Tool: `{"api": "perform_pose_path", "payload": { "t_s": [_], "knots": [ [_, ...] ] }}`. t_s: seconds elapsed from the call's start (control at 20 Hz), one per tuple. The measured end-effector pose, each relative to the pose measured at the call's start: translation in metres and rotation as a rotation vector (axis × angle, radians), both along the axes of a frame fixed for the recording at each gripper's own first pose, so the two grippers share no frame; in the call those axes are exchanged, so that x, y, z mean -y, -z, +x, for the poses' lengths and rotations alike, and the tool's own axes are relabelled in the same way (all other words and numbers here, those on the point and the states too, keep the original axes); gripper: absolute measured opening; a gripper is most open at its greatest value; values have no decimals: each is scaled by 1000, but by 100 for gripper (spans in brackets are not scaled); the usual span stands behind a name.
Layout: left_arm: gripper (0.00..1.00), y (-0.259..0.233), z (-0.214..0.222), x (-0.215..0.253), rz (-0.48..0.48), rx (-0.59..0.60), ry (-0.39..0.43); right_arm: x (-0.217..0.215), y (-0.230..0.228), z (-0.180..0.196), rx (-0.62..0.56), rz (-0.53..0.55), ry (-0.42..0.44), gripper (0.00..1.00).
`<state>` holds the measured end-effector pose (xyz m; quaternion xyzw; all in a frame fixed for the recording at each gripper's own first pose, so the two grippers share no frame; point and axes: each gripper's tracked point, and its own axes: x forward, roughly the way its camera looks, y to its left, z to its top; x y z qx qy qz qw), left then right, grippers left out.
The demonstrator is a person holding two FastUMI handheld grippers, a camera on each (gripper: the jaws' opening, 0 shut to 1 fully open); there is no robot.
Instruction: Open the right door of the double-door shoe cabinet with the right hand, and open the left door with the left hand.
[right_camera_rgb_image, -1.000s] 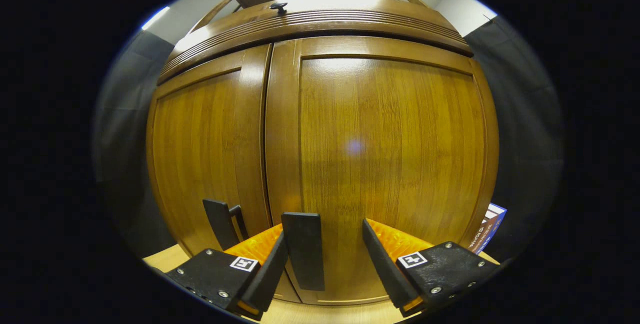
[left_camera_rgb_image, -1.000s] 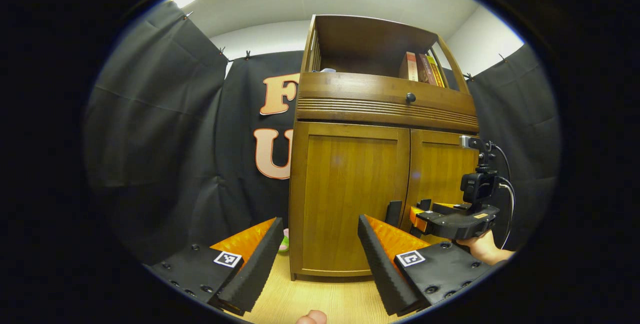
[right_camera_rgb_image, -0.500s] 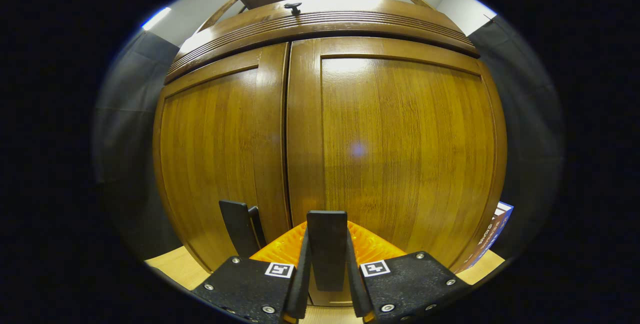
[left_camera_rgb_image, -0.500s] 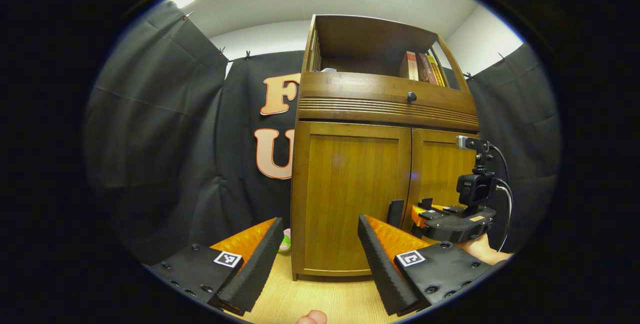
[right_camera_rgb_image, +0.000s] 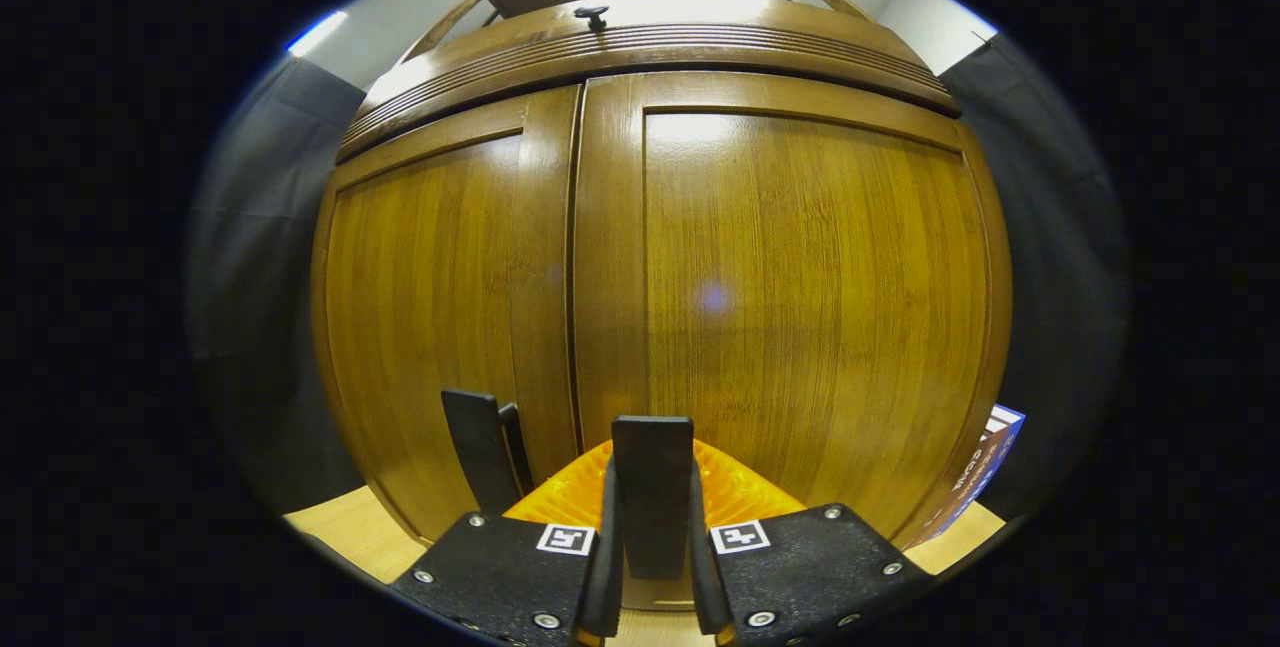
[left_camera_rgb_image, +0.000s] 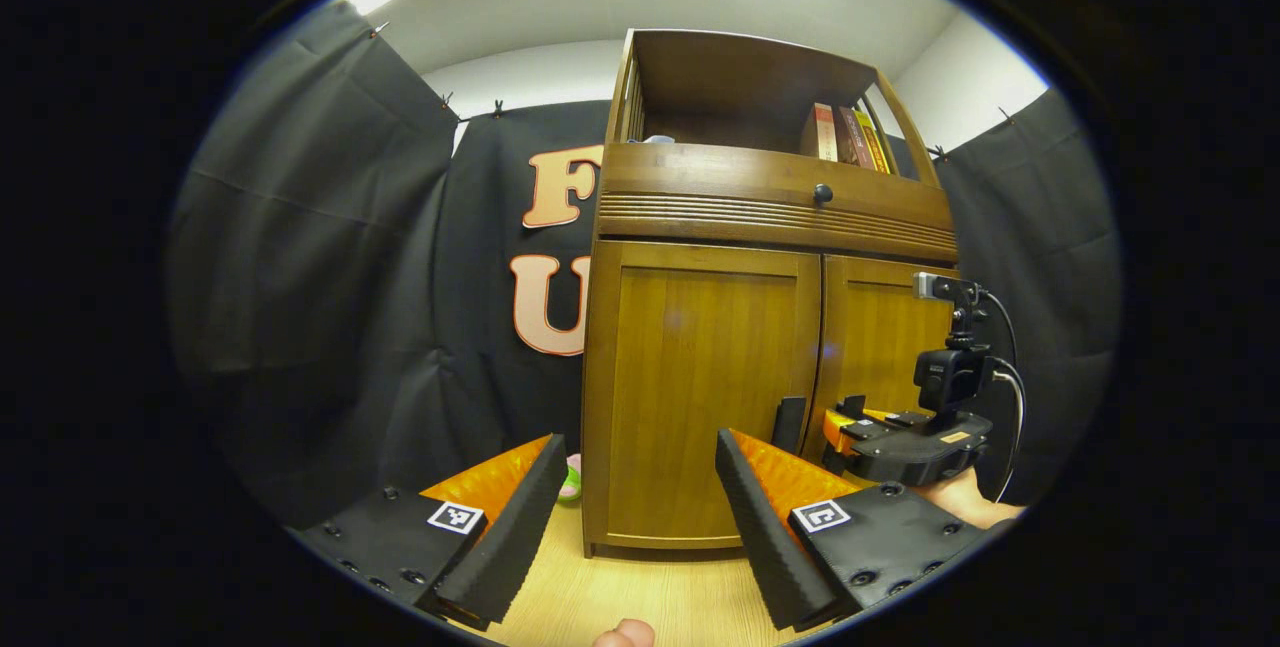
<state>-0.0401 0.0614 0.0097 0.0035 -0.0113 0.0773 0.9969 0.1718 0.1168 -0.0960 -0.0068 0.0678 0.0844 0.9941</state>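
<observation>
Contact on the right door's handle [right_camera_rgb_image: 652,497]: the right gripper [right_camera_rgb_image: 652,567] has its two fingers pressed in on that black upright tab from either side, down at six o'clock in the right gripper view. A second ago those fingers stood wide with the tab loose between them; half a second ago they had closed, and now they stay closed with hardly any shift. So the grasp is settled, and by my reading the pull is the next thing due.

Right door [right_camera_rgb_image: 800,307] is not yet swinging: its inner edge sits flush against the left door [right_camera_rgb_image: 440,317] along the centre seam, no gap showing. The left door's handle [right_camera_rgb_image: 480,462] stands free just beside, at about seven o'clock.

Over in the left gripper view, the shoe cabinet [left_camera_rgb_image: 760,217] rises at twelve to one o'clock, both doors shut, books on the open shelf up top. The left gripper [left_camera_rgb_image: 630,517] hangs back, well apart from the cabinet, fingers spread wide with nothing between them, unchanged over the last second. The right gripper and the hand holding it show at three to four o'clock, low against the cabinet front.

One door gripped, none opened. The pull will have to follow the door's arc round its outer edge, or the tab could slip from the pads.
</observation>
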Motion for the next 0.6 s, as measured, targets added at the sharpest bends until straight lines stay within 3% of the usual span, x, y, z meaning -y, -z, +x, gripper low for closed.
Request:
{"api": "perform_pose_path", "payload": {
  "t_s": [0.6],
  "knots": [
    [97,2,-15,12,5,-10,16,10,-11,-36,11,25,-23,28]
  ]
}}
